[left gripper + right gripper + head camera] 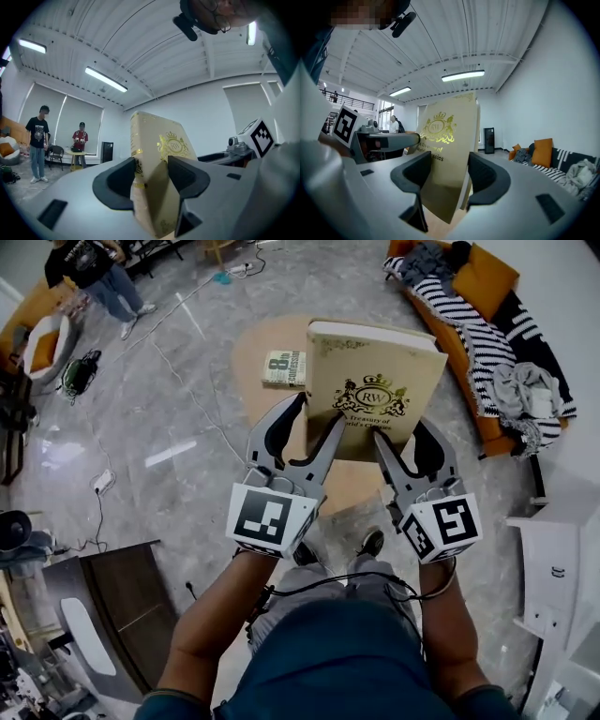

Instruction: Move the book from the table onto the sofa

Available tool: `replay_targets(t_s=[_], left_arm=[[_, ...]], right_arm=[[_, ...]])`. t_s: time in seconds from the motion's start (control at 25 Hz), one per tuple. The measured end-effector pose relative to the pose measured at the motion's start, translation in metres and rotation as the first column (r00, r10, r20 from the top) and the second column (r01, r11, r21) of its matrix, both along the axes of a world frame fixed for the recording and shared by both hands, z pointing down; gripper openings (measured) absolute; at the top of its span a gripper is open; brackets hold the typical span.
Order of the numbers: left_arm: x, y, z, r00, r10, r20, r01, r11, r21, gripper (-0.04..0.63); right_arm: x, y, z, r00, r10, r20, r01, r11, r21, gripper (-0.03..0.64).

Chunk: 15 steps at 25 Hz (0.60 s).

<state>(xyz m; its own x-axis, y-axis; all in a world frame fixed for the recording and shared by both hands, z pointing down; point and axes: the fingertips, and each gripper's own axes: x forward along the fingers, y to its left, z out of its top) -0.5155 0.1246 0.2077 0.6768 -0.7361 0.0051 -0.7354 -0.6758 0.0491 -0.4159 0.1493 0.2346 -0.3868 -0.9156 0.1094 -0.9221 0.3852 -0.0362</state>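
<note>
Nearest us, the left tool [319, 413] pinches the spine-side lower corner and the right tool [401, 432] clamps the opposite corner of the cream hardcover book with a gold crest [375, 362], likely sharing its weight so it cannot swing. The book hangs upright, long axis vertical, cover facing us, above the round tan wooden desk [258, 348]. The orange sofa [494, 279] waits beyond, to the right.

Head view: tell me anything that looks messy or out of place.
The sofa is cluttered: a striped blanket and grey clothing lie crumpled across its seat, where the book should land. Cables trail loose over the floor.
</note>
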Motion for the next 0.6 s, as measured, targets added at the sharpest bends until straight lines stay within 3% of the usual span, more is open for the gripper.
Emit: replay_targets(t_s=[0.24,0.6], left_arm=[[0.074,0.02,-0.022,0.999,0.052,-0.002,-0.052,0.998,0.034,0.207],[0.242,0.044,-0.031,0.992,0.123,-0.015,-0.122,0.991,0.06,0.208]], right_arm=[[0.074,0.026,-0.022,0.998,0.062,-0.001,-0.062,0.998,0.032,0.255],[0.239,0.058,-0.03,0.988,0.154,-0.004,-0.154,0.986,0.057,0.255]])
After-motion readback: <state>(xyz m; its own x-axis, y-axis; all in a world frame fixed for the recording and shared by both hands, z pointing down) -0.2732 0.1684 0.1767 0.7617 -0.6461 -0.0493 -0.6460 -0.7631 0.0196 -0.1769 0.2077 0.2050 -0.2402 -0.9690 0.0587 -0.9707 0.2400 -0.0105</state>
